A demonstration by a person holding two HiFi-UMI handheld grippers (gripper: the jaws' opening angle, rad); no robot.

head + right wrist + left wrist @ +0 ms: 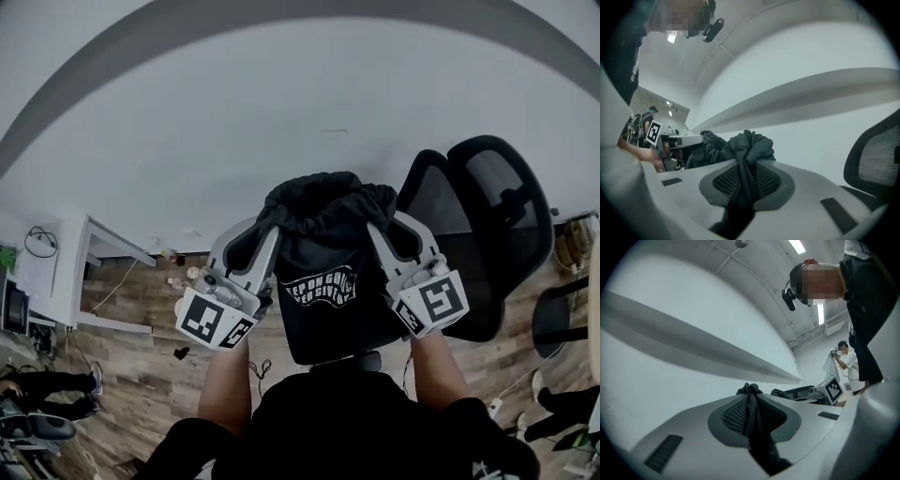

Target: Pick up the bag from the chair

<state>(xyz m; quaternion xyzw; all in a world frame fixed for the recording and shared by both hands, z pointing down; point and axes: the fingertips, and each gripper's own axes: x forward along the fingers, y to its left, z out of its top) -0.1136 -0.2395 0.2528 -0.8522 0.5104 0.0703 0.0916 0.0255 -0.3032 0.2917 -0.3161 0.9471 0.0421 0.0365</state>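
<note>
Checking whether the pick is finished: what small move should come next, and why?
Probably draw the black fabric bag a little away from the black mesh office chair, jaws kept shut: the left gripper and the right gripper both pinch its gathered top, and it hangs close by the chair.

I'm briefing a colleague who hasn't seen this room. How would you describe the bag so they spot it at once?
Find the black mesh office chair. Just left of it in the head view, the bag hangs between the left gripper and the right gripper, both shut on its gathered top. Its soft black cloth and the white lettering on its front set it apart from the chair.
</note>
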